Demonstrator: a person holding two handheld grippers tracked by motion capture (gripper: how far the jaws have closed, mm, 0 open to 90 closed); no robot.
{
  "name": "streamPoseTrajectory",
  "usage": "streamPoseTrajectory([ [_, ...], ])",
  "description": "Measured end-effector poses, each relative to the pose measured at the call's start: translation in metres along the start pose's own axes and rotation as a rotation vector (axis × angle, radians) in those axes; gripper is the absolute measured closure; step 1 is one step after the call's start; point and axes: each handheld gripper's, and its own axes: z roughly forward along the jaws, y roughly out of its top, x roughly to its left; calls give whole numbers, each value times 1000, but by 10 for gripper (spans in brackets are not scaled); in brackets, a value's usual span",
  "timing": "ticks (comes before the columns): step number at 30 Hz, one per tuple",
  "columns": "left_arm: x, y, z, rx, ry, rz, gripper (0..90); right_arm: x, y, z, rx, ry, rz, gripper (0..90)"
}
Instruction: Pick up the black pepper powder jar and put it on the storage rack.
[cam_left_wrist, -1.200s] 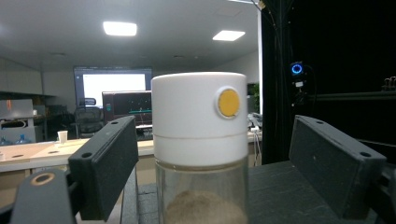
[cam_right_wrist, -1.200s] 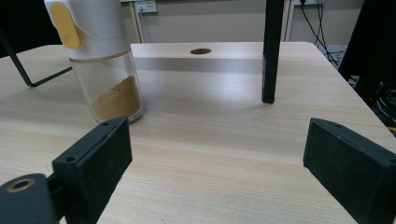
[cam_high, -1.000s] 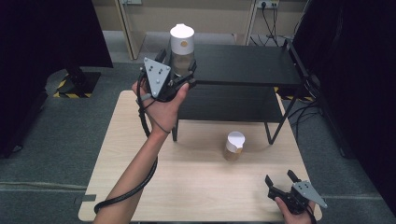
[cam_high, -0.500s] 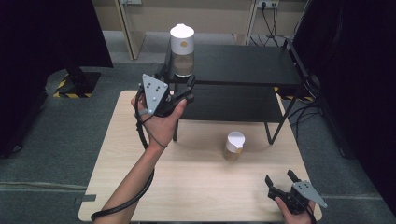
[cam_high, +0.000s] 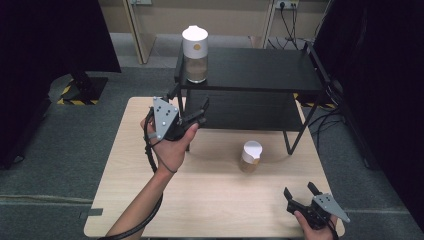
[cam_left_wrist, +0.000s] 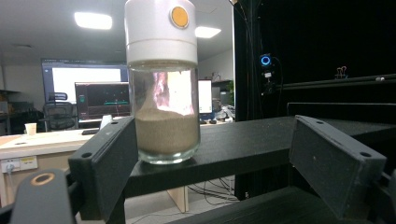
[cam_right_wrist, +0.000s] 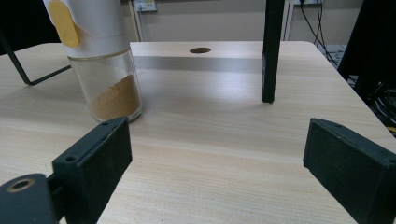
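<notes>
Left hand-held gripper (cam_high: 192, 111) raised before shelf jar (cam_high: 195, 54), released, right hand-held gripper (cam_high: 301, 191) low on table (cam_high: 220, 200), released

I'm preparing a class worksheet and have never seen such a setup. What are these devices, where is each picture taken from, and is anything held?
A person holds a handheld two-jaw tool in each hand. The overhead picture shows the left gripper and right gripper, both open and empty. The other two pictures come from cameras riding on each tool. On the light wooden table stands a black metal shelf. A glass jar with a white lid of brown powder stands on the shelf; a second white-lidded glass jar stands on the table.
</notes>
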Motion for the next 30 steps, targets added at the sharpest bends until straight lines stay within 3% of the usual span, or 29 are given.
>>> streamPoseTrajectory([
  [9, -3, -17, -15, 11, -8, 15, 153, 0, 0, 0, -2, 1, 3, 82],
  [14, -3, -29, -23, 27, -8, -7, 153, 0, 0, 0, 0, 0, -3, 82],
  [30, -3, -65, -40, 108, -20, -12, 151, 0, 0, 0, 1, 1, 0, 83],
])
